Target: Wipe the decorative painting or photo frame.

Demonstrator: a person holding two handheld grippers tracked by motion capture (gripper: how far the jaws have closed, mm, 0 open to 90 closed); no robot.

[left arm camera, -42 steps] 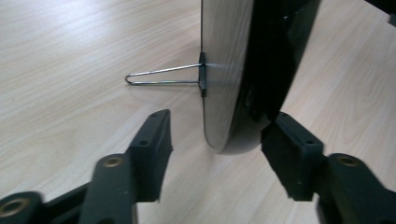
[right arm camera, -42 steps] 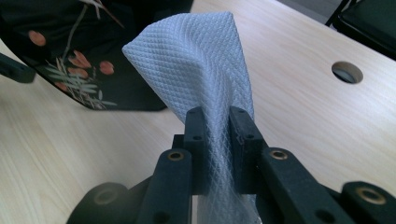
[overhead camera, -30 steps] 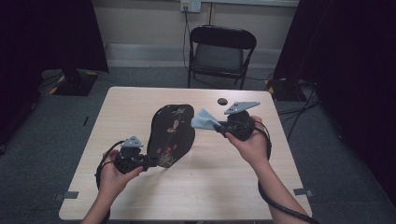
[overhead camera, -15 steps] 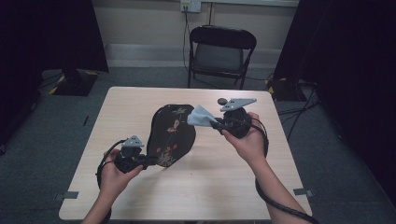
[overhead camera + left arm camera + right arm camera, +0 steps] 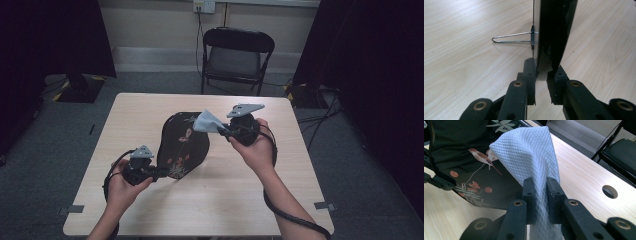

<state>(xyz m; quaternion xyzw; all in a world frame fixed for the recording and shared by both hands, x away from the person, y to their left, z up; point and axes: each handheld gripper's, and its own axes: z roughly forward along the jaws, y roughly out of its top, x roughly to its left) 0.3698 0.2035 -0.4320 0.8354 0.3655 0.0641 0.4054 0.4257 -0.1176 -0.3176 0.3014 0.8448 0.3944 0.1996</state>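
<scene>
The left gripper [image 5: 159,173] had its jaws clamped on the lower edge of the plate [image 5: 182,142], a black oval one painted with birds and blossoms, which stood tilted up off the table [image 5: 150,110] near its middle; in the left gripper view the jaws met on the thin rim just below a wire stand [image 5: 510,39] fixed to the plate's back. The right gripper [image 5: 541,185] was closed tight on a white cloth [image 5: 529,152], whose free end draped toward the plate's upper face, apparently to wipe it, though whether cloth and plate actually touched was hard to tell from the high view. The main risk lay in the left grip: it pinched only a narrow strip of a glossy edge, so a firm push from the cloth could have levered the plate round between the jaws or slid it out, letting it fall flat onto the table and perhaps chip. Pressing high on the plate, far from the clamp, would have made that twist worse. The cloth was bunched into a loose point, so it might have folded over and let the hard jaws of the right gripper scrape the painted surface. The wire stand could also have snagged or bent if the plate dropped backward
</scene>
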